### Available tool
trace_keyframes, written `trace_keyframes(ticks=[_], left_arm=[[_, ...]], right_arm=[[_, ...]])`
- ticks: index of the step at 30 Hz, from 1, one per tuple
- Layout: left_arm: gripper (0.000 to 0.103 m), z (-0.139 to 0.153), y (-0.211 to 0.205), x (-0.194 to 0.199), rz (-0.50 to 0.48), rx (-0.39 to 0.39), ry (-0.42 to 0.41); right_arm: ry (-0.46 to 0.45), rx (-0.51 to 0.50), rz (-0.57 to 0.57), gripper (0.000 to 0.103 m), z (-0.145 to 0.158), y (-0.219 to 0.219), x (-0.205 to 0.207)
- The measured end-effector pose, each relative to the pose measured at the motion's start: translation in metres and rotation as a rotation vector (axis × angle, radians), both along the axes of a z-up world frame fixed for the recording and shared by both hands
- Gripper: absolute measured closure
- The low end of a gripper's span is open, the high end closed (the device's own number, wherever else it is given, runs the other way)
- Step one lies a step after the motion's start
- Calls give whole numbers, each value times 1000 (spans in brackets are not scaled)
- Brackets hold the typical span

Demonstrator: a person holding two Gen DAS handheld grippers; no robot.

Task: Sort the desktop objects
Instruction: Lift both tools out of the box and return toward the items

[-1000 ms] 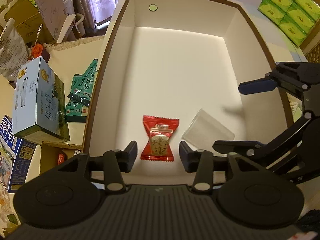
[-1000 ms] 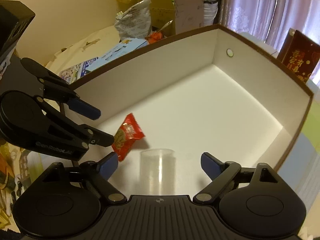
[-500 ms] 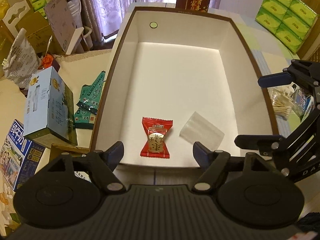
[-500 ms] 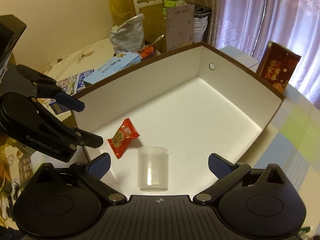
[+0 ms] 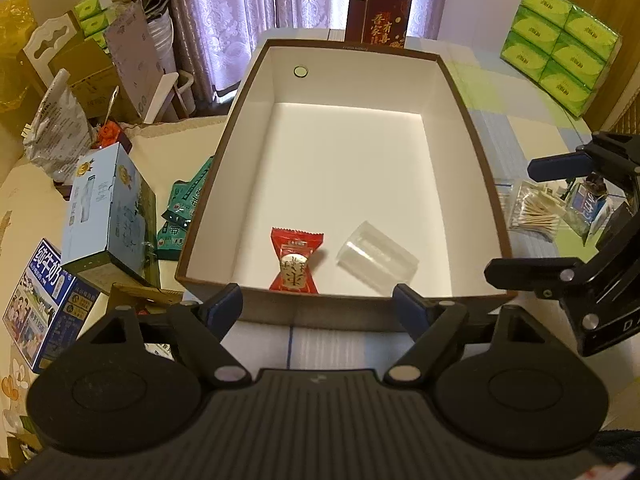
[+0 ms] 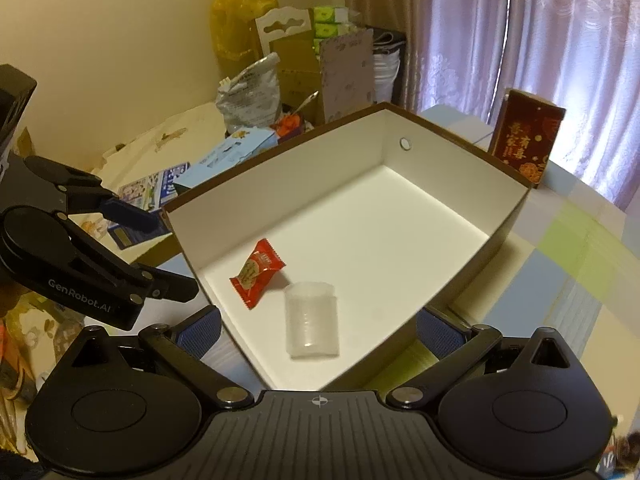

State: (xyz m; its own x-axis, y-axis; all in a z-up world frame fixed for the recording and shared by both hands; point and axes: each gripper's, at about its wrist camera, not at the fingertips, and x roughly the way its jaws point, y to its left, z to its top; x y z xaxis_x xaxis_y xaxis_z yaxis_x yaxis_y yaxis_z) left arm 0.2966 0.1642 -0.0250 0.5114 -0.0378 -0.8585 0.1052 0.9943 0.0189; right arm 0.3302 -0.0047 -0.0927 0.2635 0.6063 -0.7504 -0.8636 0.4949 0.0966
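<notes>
A brown box with white inner walls (image 5: 460,128) (image 6: 448,176) stands on the table. On its floor near the front wall lie a red candy packet (image 5: 295,260) (image 6: 258,273) and a clear plastic cup on its side (image 5: 376,257) (image 6: 310,324). My left gripper (image 5: 318,310) is open and empty, raised just outside the box's front wall. My right gripper (image 6: 318,330) is open and empty too, held over the box's near right corner. Each gripper shows in the other's view: the right gripper (image 5: 560,216) beyond the box's right wall, the left gripper (image 6: 156,252) at its left.
Left of the box lie a light blue carton (image 5: 108,216), green packets (image 5: 182,208) and a milk box (image 5: 36,304). Right of it sit a bag of cotton swabs (image 5: 534,212) and a small bottle (image 5: 588,200). A dark red box (image 5: 378,16) stands behind, green tissue packs (image 5: 560,32) far right.
Both grippers have pulled back and up out of the box, and their jaws have opened wider. The candy packet and the cup stay lying on the box floor.
</notes>
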Motion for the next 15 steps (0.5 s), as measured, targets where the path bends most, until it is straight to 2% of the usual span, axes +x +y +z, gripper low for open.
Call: trace_keyframes(ticks=[15], left_arm=[[18, 12, -31, -36, 26, 9, -36]], right_arm=[[9, 33, -37, 2, 13, -50, -22]])
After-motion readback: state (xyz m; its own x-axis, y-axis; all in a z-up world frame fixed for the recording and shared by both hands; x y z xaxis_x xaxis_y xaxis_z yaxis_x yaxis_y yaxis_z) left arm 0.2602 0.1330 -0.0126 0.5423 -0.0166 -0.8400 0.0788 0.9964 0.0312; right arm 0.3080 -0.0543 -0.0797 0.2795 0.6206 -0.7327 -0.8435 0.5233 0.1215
